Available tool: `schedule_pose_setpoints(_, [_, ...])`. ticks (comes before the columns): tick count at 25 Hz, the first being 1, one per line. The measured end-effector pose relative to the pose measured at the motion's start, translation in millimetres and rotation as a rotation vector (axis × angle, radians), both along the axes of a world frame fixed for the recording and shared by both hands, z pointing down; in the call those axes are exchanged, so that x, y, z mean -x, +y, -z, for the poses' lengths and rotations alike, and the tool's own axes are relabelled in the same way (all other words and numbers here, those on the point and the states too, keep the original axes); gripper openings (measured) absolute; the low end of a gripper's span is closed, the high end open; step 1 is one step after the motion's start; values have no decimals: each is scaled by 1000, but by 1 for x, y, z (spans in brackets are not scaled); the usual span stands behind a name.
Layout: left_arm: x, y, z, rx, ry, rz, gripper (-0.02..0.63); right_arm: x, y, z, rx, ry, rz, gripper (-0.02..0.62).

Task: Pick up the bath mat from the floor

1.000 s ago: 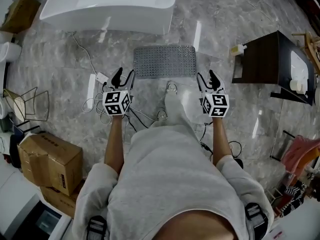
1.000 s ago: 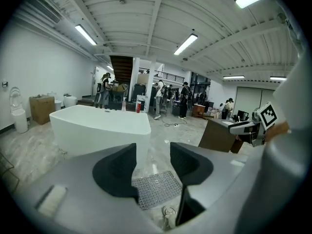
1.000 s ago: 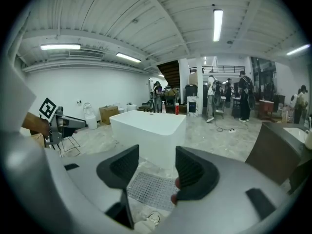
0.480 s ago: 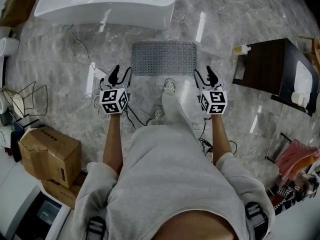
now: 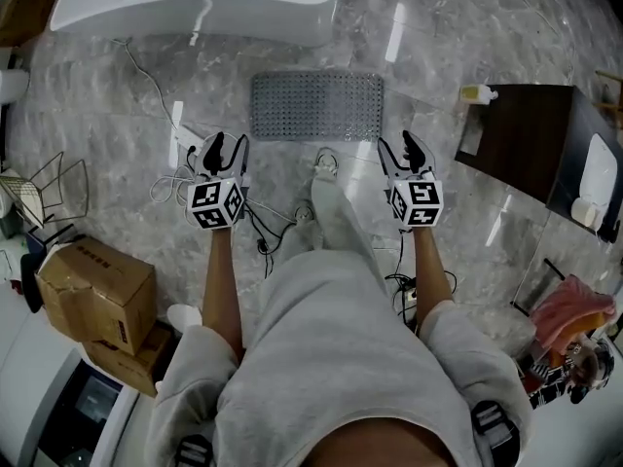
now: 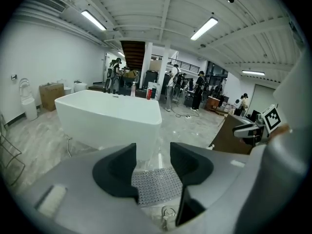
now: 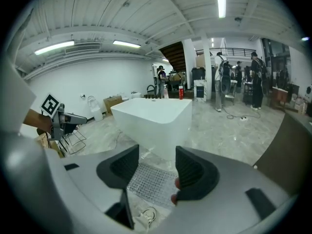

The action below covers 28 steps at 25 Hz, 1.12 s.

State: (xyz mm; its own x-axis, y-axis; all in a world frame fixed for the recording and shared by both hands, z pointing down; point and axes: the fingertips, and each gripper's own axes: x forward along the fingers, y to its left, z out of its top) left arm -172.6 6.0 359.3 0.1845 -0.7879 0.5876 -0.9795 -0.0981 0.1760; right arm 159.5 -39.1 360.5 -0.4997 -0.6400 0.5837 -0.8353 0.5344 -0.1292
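The grey perforated bath mat [image 5: 316, 105] lies flat on the marble floor in front of the white bathtub [image 5: 195, 3]. My left gripper [image 5: 230, 142] hangs just short of the mat's near left corner. Off the near right corner hangs my right gripper [image 5: 397, 144]. Both are open, hold nothing, and stay clear of the mat. In the left gripper view the mat [image 6: 157, 184] shows through the gap of the left gripper [image 6: 152, 152]. The right gripper view shows the mat [image 7: 151, 182] below the right gripper [image 7: 157, 152] in the same way.
White cables and a power strip [image 5: 180, 163] lie left of the mat. A dark cabinet [image 5: 526, 134] with a soap bottle [image 5: 477, 93] beside it stands at the right. Cardboard boxes [image 5: 92, 285] and a wire rack [image 5: 39, 197] sit at the left. The person's shoes [image 5: 326, 168] are near the mat.
Both grippers have sunk and moved forward toward the mat's near edge. The person has leaned further over, and the jaws have stayed equally wide.
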Motion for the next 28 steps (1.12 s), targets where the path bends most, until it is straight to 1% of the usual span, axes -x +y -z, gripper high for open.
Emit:
schedule_pose_setpoints(5, [-1, -6, -25, 34, -9, -20, 224, 3, -9, -27, 33, 11, 23, 213])
schedule_pose_setpoints(13, [8, -11, -56, 26, 9, 17, 224, 9, -7, -69, 80, 34, 51, 213])
schedule_pose_setpoints(17, [20, -18, -84, 43, 17, 9, 224, 15, -11, -85, 92, 50, 40, 213])
schedule_pose_setpoints(22, [33, -32, -118, 42, 43, 9, 224, 25, -15, -110, 108, 58, 10, 213])
schedule_pose_setpoints(25, [39, -42, -140, 42, 63, -9, 224, 35, -20, -126, 106, 59, -23, 213])
schedule_pose_setpoints(28, [46, -41, -162, 54, 64, -32, 224, 49, -19, -143, 104, 55, -31, 213])
